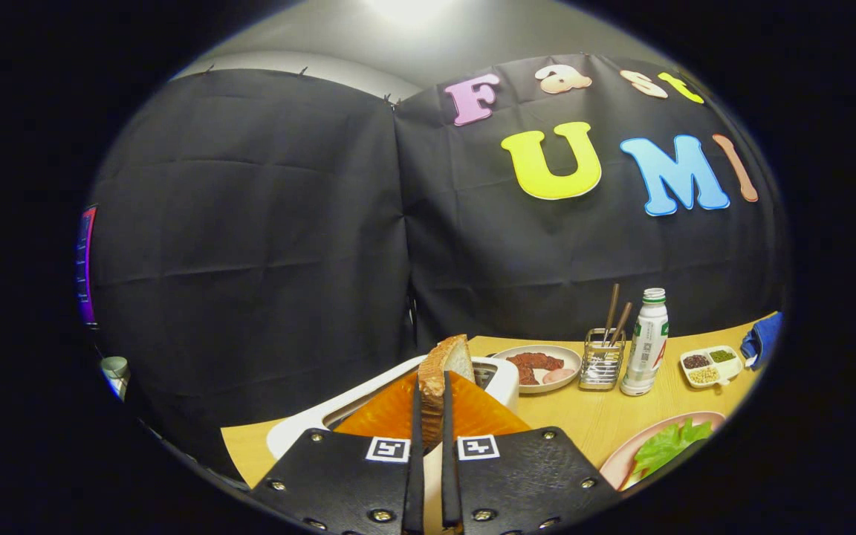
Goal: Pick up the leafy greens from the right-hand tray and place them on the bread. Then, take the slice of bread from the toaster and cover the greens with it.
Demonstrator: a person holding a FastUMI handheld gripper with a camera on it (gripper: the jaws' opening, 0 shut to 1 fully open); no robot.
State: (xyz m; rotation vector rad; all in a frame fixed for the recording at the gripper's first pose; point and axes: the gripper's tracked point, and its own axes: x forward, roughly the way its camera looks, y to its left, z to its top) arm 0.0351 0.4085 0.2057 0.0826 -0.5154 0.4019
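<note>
Gripping upright bread slice (444, 379) (gripper (432, 405)).

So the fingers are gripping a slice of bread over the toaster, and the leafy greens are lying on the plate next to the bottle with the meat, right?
Nearly. The gripper view shows the fingers shut on the slice of bread over the toaster, but the leafy greens lie on a separate plate, nearer than the bottle. The meat plate holds no greens.
</note>
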